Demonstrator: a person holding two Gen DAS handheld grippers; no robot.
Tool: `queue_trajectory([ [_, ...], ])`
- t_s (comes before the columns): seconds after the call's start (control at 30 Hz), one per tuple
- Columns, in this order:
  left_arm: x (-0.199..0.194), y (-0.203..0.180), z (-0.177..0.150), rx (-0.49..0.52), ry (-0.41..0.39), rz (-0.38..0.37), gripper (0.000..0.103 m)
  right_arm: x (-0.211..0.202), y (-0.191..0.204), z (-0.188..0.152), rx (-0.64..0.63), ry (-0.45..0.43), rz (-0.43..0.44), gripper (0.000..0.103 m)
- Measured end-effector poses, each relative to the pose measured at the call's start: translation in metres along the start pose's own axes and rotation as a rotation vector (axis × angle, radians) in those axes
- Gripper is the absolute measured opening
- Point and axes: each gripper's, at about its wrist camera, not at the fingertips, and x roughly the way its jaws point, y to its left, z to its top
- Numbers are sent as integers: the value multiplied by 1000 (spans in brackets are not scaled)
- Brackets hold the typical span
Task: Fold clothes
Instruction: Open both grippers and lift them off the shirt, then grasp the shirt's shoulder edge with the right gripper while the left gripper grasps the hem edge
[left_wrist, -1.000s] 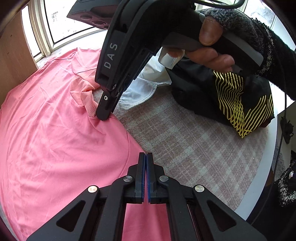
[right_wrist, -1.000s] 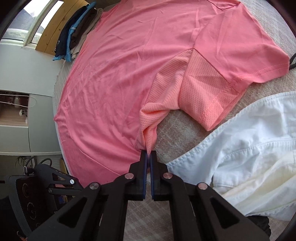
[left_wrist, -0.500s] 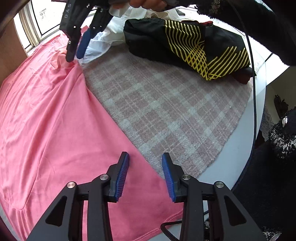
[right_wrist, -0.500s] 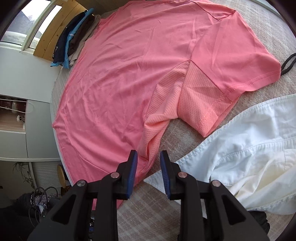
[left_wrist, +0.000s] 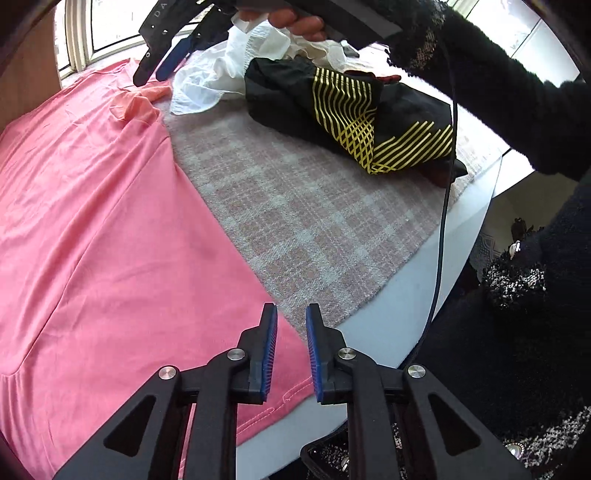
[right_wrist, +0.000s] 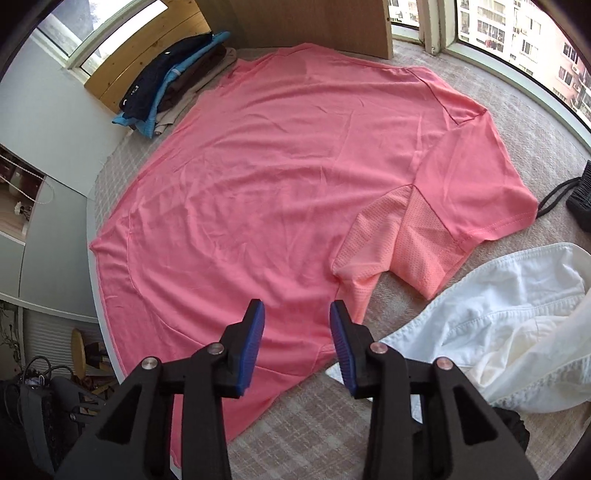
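Both claws are open and empty: left claw (left_wrist: 291, 349) over the shirt (right_wrist: 280, 192) hem corner, right claw (right_wrist: 296, 341) just short of the armpit, probably lining up fold grabs since it's already spread flat.

The left wrist view looks from the pink shirt (left_wrist: 92, 229)'s hem toward its sleeve; the right wrist view looks down from the sleeve side. Both share the shirt.

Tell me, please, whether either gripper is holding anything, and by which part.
Nothing is held. The left gripper and right gripper are both open above the pink shirt, with no cloth between the pads.
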Motion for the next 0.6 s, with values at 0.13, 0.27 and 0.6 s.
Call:
queue_trajectory([
  [0.13, -39, 51, -42, -127, -41, 109, 23, 44, 20, -8, -32, 110, -56, 37],
  [0.27, -76, 126, -90, -305, -59, 264, 24, 30, 19, 1, 39, 121, -103, 37],
  [0.6, -167, 309, -205, -585, -179, 538, 33, 24, 145, 185, -4, -141, -120, 42],
])
